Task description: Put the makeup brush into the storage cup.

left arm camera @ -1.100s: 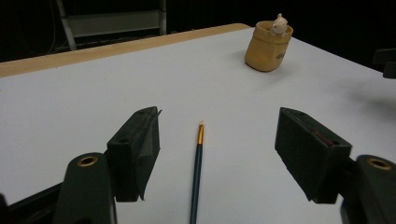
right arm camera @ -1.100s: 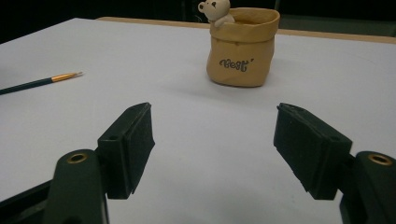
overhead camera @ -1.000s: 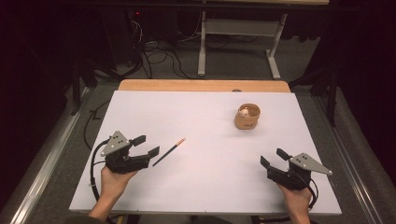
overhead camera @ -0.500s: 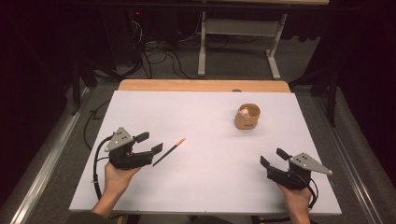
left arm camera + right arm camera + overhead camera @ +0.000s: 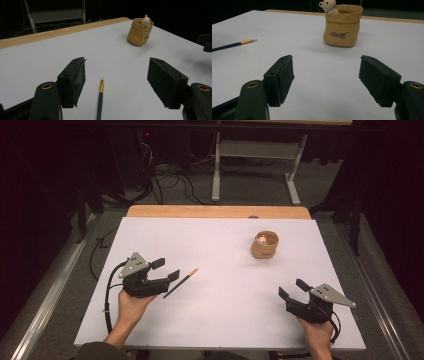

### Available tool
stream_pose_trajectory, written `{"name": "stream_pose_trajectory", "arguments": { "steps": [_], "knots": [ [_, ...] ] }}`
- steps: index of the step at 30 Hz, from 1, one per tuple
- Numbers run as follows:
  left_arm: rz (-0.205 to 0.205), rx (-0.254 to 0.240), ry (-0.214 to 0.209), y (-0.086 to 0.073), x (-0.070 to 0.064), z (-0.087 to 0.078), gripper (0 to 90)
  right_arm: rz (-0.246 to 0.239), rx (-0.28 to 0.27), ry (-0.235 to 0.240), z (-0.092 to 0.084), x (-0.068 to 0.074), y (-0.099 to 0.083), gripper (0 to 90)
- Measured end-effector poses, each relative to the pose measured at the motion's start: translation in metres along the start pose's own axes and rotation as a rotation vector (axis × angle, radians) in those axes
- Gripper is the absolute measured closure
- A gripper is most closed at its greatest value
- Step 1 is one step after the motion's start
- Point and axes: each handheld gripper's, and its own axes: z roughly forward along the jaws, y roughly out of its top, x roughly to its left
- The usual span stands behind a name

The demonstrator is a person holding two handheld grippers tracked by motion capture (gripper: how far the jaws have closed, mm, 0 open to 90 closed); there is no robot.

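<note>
A thin brush (image 5: 181, 282) with a dark green handle, gold ferrule and pale tip lies on the white board (image 5: 220, 315), left of centre. My left gripper (image 5: 166, 268) is open at the brush's handle end. In the left gripper view the brush (image 5: 100, 100) lies on the board between the wide jaws of the left gripper (image 5: 117, 61), untouched. A tan sack-shaped pot (image 5: 264, 246) with a small bear figure on its rim stands at the back right. My right gripper (image 5: 292, 288) is open near the front right and faces the pot (image 5: 342, 27), holding nothing.
A wooden strip (image 5: 215, 211) runs along the board's far edge. Beyond it are a dark floor, cables and a metal table frame (image 5: 252, 150). The brush (image 5: 234, 44) shows far left in the right gripper view. The middle of the board is bare.
My left gripper has edged slightly forward and right toward the brush's handle end. The brush, the pot and the right gripper have not moved.
</note>
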Motion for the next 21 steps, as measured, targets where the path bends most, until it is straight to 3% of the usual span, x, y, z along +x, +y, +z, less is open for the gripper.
{"name": "stream_pose_trajectory", "arguments": {
  "steps": [21],
  "knots": [
    [0.017, -0.001, -0.017, 0.011, -0.006, 0.023, 31.1, 0.0, -0.001, 0.003, 0.0, 0.0, 0.0, 29.7]
  ]
}}
